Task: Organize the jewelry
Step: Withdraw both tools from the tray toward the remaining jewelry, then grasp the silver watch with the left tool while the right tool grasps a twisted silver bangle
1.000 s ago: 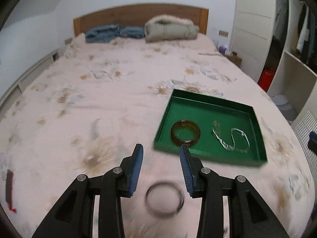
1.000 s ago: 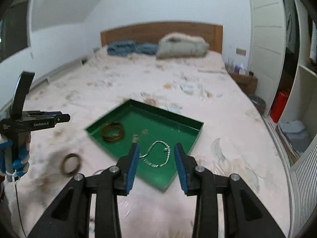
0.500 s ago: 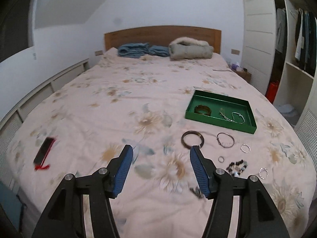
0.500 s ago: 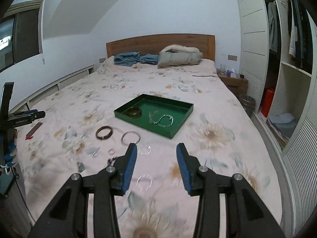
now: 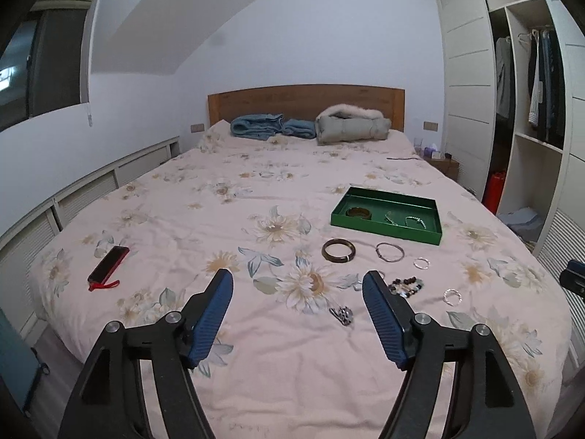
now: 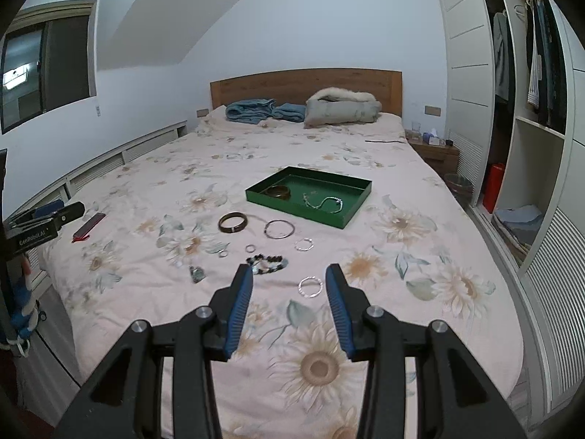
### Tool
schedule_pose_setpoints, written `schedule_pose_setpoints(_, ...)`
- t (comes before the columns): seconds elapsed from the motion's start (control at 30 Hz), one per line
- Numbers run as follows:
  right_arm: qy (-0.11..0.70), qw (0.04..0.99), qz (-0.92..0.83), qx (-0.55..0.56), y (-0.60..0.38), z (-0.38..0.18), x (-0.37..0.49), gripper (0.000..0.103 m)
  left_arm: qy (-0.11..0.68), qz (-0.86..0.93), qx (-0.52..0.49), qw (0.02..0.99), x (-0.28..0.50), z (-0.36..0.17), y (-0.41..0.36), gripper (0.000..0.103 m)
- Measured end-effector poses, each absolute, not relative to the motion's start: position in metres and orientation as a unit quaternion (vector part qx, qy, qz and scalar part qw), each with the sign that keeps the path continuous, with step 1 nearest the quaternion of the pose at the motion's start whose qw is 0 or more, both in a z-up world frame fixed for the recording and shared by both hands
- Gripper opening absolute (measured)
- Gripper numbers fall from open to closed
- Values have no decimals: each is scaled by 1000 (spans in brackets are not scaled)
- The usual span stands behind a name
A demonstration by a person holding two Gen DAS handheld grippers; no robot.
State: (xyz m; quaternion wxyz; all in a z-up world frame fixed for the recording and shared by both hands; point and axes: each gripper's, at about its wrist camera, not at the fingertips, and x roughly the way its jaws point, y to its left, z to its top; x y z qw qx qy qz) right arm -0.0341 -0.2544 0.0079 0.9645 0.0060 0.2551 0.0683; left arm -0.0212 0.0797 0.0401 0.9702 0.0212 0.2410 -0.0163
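The green tray point(image 5: 384, 227) point(image 6: 292, 207) lies mid-bed and holds an amber bangle point(image 5: 359, 213) and a silver chain point(image 6: 323, 203). In front of it, loose on the floral sheet, lie a dark bangle point(image 5: 338, 258) point(image 6: 232, 229), a bead bracelet point(image 5: 406, 287) point(image 6: 267, 261), a small pendant point(image 5: 342, 314) point(image 6: 197, 273) and several thin silver hoops and rings. My left gripper point(image 5: 297, 281) hangs well back over the near bed with its jaws opening and nothing between them. My right gripper point(image 6: 289, 272) is open and empty, short of the bead bracelet.
A red phone point(image 5: 108, 262) point(image 6: 89, 226) lies near the bed's left edge. Folded blue clothes point(image 5: 257, 126) and a grey jacket point(image 5: 351, 126) sit by the headboard. An open wardrobe point(image 5: 530, 128) stands on the right. The left tool point(image 6: 44, 219) shows at the right wrist view's left edge.
Both grippers have drawn far back from the tray, so the whole bed now shows. The left jaws have spread wider, away from the dark bangle they were over.
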Motion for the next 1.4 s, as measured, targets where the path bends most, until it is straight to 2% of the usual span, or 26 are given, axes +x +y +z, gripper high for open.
schedule_pose_setpoints(0.33,256,964,69,0,-241,8,-49,40,234,-17,27,972,-36,35,73,73)
schedule_pose_setpoints(0.6,274,959,74,10,-243,-4,-29,40,264,-27,30,964,-5,18,61,73)
schedule_pose_setpoints(0.8,295,952,81,24,-253,-27,9,40,308,-45,21,950,36,-12,52,74)
schedule_pose_setpoints(0.97,316,944,90,25,-257,-53,43,42,337,-47,6,940,68,-45,53,80)
schedule_pose_setpoints(1.07,330,939,92,28,-261,-70,65,46,364,-49,-2,930,89,-73,58,80)
schedule_pose_setpoints(1.27,363,926,92,46,-273,-108,109,47,415,-56,-1,908,123,-121,56,80)
schedule_pose_setpoints(1.4,386,915,101,50,-271,-134,135,46,434,-72,3,898,144,-140,46,71)
